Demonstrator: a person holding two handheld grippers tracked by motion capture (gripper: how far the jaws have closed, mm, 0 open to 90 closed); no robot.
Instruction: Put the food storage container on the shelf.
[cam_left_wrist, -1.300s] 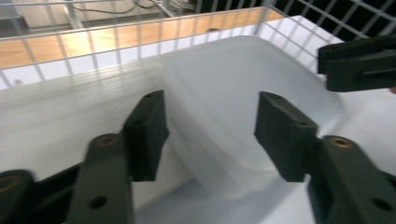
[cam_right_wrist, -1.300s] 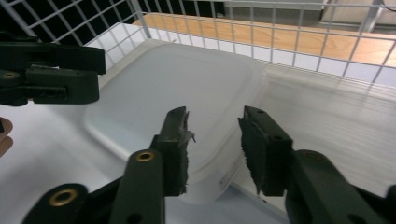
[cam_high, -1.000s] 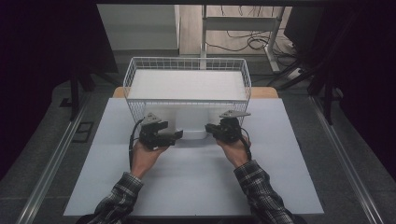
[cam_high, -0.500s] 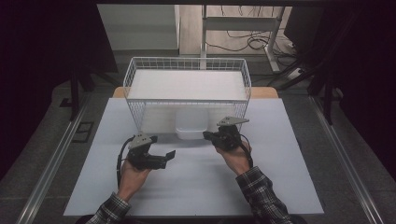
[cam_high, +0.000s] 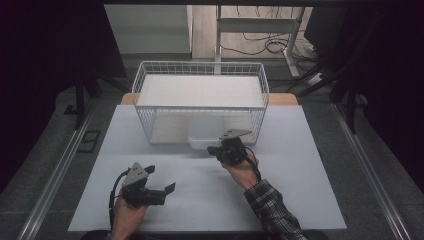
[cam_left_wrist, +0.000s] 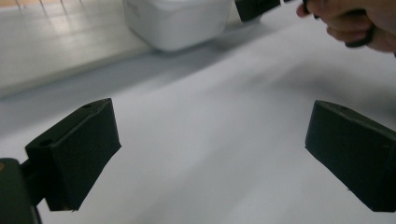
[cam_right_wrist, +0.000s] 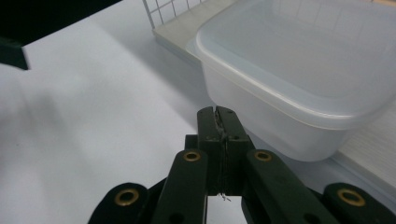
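Pulled back toward me since a moment ago, my left gripper (cam_high: 167, 189) hovers over the white table (cam_high: 300, 200), jaws spread wide. Ahead, the translucent container (cam_high: 205, 140) sits seemingly half under the wire basket (cam_high: 200, 90). My right gripper (cam_high: 212, 149), jaws pressed together, is just beside it.

A lab or test room, by the look of it: a bare white surface (cam_high: 300, 150) on grey flooring, dark curtains (cam_high: 50, 60) hung down both sides, loose cables (cam_high: 260, 45) snaking over the wooden floor behind, and metal rails (cam_high: 60, 165) running along the surface's edges.
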